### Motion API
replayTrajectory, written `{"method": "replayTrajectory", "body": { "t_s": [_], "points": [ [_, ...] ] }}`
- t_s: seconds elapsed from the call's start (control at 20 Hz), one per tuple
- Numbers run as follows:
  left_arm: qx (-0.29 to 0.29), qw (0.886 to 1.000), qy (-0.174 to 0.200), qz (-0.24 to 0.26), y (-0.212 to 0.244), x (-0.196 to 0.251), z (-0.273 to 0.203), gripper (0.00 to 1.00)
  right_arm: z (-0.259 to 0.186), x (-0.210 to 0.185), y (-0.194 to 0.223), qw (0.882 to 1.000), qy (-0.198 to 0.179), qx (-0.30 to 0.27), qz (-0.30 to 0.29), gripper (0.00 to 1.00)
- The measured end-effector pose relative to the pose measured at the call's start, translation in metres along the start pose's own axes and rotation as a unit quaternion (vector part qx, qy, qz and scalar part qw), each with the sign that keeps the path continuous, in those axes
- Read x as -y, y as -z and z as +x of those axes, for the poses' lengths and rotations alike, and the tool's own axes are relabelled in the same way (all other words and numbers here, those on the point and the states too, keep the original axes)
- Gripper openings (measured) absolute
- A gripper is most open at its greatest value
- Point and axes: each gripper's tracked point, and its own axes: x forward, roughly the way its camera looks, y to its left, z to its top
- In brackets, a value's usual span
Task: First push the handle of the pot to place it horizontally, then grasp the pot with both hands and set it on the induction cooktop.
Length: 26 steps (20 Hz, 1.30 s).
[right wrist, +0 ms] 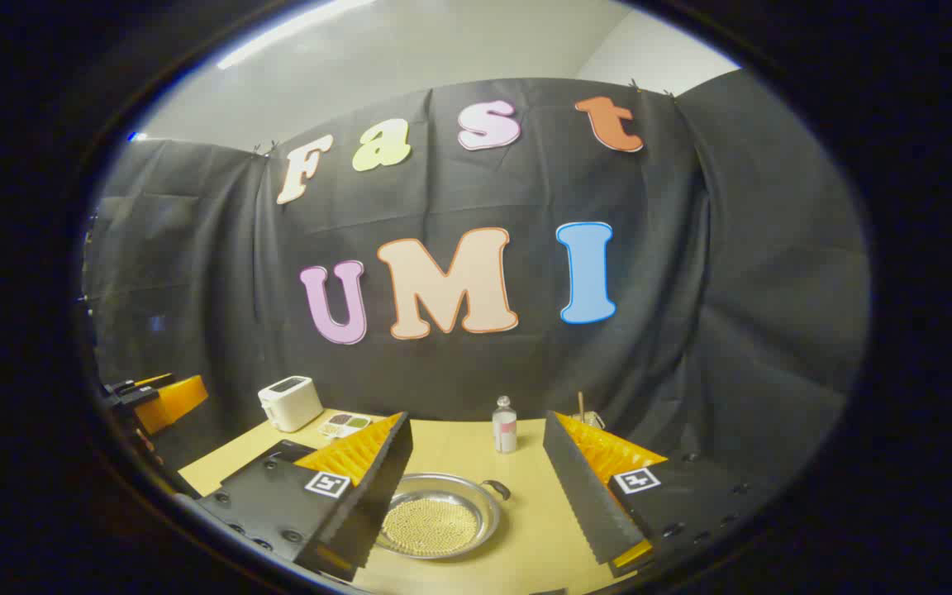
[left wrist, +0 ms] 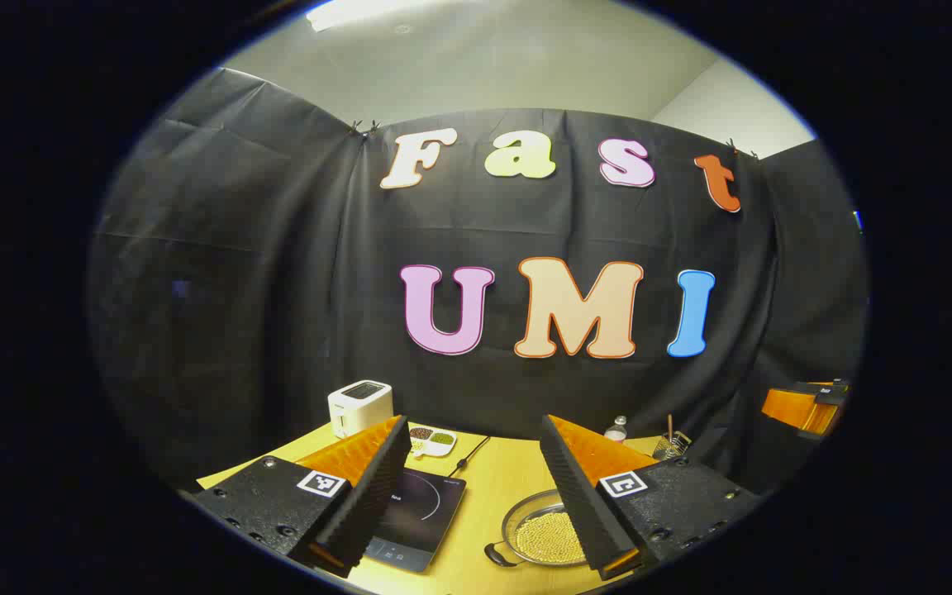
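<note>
On the yellow desk (left wrist: 501,496) sits the pot (left wrist: 538,533), a shallow metal one full of small pale beads, with a glass lid on top as far as I can tell. From the left gripper view it's just to the right of the induction cooktop (left wrist: 422,516), close but not on it, and one dark side handle (left wrist: 499,555) pokes out toward the near left. In the right gripper view the pot (right wrist: 439,521) is low and center, with its other handle (right wrist: 497,489) sticking out toward the far right, so the handles run on a diagonal.

Left gripper (left wrist: 476,496) hangs above the desk with its jaws spread wide, nothing between them, cooktop and pot showing through the gap. Right gripper (right wrist: 476,496) is the same deal, jaws wide apart and empty, pot down between them but not touched.

Further back there's a white toaster (left wrist: 359,406) near the far left corner, a small divided dish (left wrist: 432,440) of dark and green bits beside it, and the cooktop's black cord (left wrist: 469,454) trailing off toward the wall. A small clear bottle (right wrist: 505,426) stands behind the pot, and a glass holder (left wrist: 671,445) with a stick in it is off to the right.
</note>
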Motion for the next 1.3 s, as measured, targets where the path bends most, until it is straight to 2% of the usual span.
{"method": "replayTrajectory", "body": {
  "t_s": [0.25,0.3,0.4,0.45,0.55,0.6,0.7,0.75,0.8,1.05,1.1,1.25,1.3],
  "points": [
    [0.000,1.000,-0.010,0.003,0.005,0.012,0.009,0.92,0.012,0.014,0.010,1.000,-0.009,-0.010,0.013,0.94],
    [0.001,1.000,-0.012,0.003,0.005,0.014,0.011,0.96,0.014,0.015,0.010,1.000,-0.012,-0.012,0.013,0.94],
    [-0.001,1.000,-0.018,0.003,0.008,0.016,0.014,0.92,0.020,0.016,0.011,1.000,-0.018,-0.015,0.012,0.94],
    [-0.002,1.000,-0.021,0.002,0.009,0.016,0.016,0.96,0.022,0.014,0.011,1.000,-0.023,-0.017,0.011,0.94],
    [-0.003,1.000,-0.022,-0.001,0.011,0.018,0.017,0.96,0.026,0.014,0.011,0.999,-0.029,-0.016,0.006,0.94],
    [-0.005,1.000,-0.023,-0.002,0.012,0.018,0.018,0.92,0.029,0.014,0.011,0.999,-0.029,-0.015,0.005,1.00],
    [-0.010,1.000,-0.027,-0.002,0.016,0.016,0.019,0.96,0.033,0.013,0.014,0.999,-0.032,-0.022,0.007,0.99],
    [-0.013,0.999,-0.030,-0.002,0.019,0.014,0.020,0.96,0.035,0.012,0.016,0.999,-0.033,-0.025,0.009,0.94],
    [-0.015,0.999,-0.030,-0.001,0.019,0.013,0.022,0.96,0.036,0.011,0.017,0.999,-0.033,-0.027,0.011,0.94],
    [-0.018,1.000,-0.022,0.007,0.021,0.005,0.032,0.96,0.041,0.006,0.024,0.999,-0.015,-0.038,0.009,0.93],
    [-0.017,1.000,-0.018,0.006,0.020,0.003,0.035,0.92,0.042,0.002,0.024,0.999,-0.011,-0.037,0.012,0.93],
    [-0.015,1.000,0.002,-0.013,0.021,-0.003,0.044,0.95,0.041,-0.012,0.027,0.999,0.004,-0.039,0.013,0.93],
    [-0.017,1.000,0.008,-0.018,0.021,-0.007,0.046,0.92,0.041,-0.017,0.026,0.999,0.007,-0.039,0.016,0.93]
  ]
}}
